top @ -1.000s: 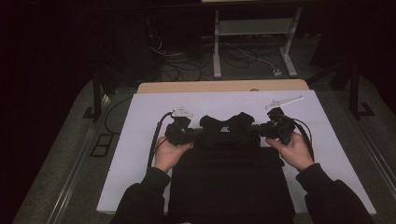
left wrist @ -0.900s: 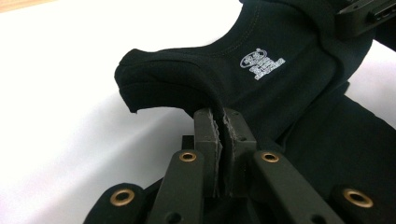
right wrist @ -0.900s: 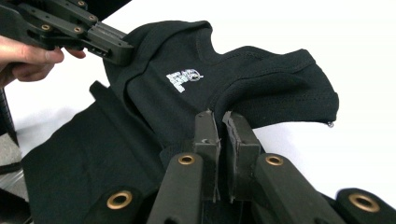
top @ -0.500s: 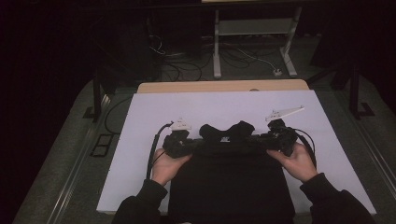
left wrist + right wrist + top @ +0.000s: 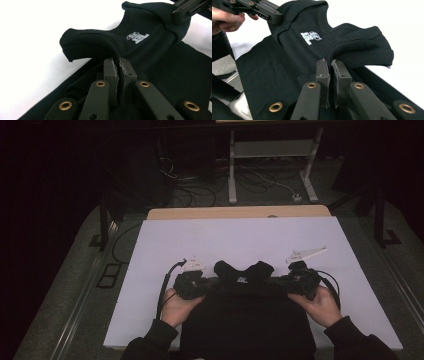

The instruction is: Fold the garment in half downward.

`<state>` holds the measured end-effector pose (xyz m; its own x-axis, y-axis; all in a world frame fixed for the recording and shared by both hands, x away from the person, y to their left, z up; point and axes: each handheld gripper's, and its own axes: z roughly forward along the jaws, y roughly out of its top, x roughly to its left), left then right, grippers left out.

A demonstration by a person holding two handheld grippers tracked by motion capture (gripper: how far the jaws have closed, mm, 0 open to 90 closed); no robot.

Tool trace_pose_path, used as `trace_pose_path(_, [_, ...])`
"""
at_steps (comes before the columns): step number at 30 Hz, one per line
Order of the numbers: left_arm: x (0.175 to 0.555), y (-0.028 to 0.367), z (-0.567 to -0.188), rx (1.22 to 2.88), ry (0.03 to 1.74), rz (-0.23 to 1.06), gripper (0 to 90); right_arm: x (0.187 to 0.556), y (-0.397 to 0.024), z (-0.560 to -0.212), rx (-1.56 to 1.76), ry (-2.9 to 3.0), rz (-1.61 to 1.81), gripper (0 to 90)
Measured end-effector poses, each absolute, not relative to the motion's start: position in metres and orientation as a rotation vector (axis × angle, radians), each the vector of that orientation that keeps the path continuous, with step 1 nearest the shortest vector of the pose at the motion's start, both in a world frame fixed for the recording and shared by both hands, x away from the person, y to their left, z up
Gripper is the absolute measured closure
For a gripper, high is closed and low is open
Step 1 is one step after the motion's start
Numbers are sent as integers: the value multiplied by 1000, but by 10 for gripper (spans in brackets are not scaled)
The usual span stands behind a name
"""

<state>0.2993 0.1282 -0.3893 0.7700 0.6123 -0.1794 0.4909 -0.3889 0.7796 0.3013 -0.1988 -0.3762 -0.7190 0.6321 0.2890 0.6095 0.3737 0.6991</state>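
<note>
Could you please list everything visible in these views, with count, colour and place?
Garment: one, black, near middle of the table, small white print by its neckline.
Table cover: one, white, over the tabletop.
Wooden table edge: one, tan, far side.
Cables: several, dark and white, on the floor beyond.
Left gripper: one, black, fingers shut on the garment's left shoulder.
Right gripper: one, black, shut on its right shoulder.
Hands: two, holding the grippers.

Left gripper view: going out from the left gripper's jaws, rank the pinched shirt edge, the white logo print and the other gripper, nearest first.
1. Shirt edge, clamped between the left gripper jaws.
2. White logo print, farther up, right of centre.
3. Right gripper, top right corner, gripping the shirt's far shoulder.
</note>
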Motion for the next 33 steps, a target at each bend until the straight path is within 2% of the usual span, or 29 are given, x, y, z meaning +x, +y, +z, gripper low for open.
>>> trace_pose_path(17, [273,120,-396,2153,778,187,846,277,-199,-392,1173,2628,1258,828])
trace_pose_path(33, [254,119,-404,2214,780,122,846,261,-193,-400,1145,2695,1205,825])
